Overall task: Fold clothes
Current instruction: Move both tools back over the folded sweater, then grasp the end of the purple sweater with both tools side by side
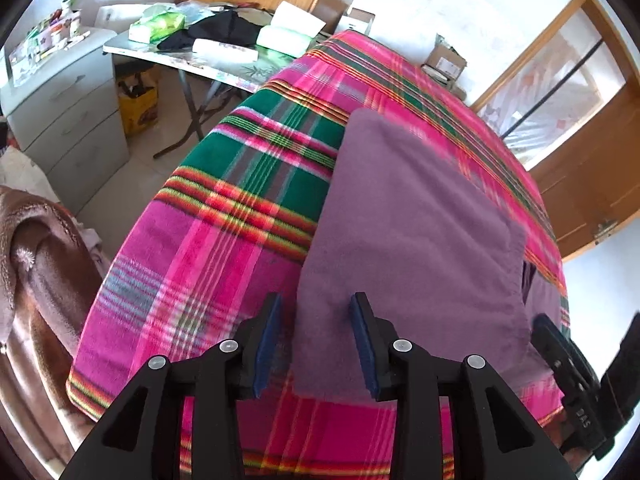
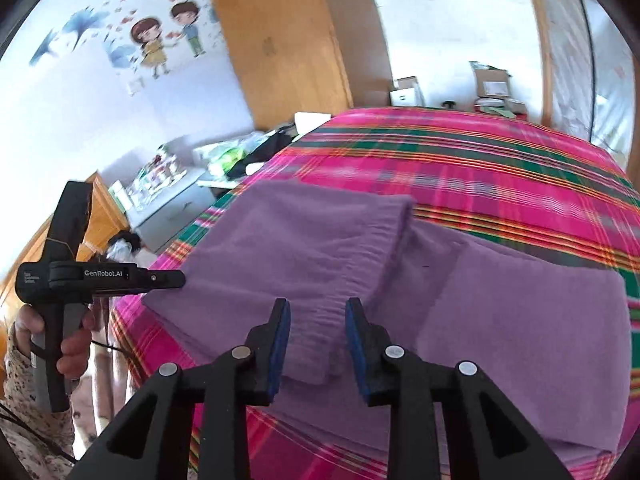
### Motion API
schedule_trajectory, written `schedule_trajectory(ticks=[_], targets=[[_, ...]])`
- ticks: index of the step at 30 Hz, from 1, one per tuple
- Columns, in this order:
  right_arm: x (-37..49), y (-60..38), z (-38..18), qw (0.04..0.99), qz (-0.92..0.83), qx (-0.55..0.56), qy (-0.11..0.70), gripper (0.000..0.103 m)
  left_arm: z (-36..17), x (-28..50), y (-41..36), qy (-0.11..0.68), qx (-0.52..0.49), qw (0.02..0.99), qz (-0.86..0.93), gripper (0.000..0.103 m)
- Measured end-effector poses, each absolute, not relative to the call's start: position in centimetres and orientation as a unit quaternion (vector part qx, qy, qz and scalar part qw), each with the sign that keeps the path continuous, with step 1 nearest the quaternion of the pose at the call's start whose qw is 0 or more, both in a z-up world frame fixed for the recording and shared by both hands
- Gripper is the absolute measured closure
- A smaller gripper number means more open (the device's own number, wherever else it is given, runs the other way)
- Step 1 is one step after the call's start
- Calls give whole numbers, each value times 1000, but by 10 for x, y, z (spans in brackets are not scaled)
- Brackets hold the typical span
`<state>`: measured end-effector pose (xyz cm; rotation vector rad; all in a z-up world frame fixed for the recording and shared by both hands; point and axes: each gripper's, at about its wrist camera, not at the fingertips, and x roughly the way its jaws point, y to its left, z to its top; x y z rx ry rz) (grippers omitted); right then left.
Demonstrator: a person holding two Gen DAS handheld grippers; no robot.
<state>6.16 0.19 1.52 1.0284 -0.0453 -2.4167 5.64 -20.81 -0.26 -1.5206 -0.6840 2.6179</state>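
A purple fleece garment (image 1: 412, 232) lies folded on the pink plaid blanket (image 1: 224, 240) of the bed. My left gripper (image 1: 316, 322) is open above the garment's near left edge, with nothing between its blue pads. In the right wrist view the garment (image 2: 304, 248) shows a folded top layer over a wider lower part (image 2: 520, 320). My right gripper (image 2: 318, 322) is open just above a ribbed cuff or hem at the garment's near edge. The left gripper (image 2: 176, 278) shows there from the side, held by a hand (image 2: 74, 344) at the garment's left side.
Left of the bed stand a cluttered folding table (image 1: 208, 60) and a grey drawer unit (image 1: 68, 116). A brown blanket (image 1: 40, 280) lies at the near left. Cardboard boxes (image 1: 444, 60) sit past the bed's far end, and wooden doors (image 1: 580, 168) on the right.
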Motion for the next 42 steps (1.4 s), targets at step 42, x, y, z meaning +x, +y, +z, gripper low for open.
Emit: schedule_trajectory(ticks=[42], targets=[[99,-191,-21,360,-840,339,222,58,7,17,-247,-246,-500,66,827,56]])
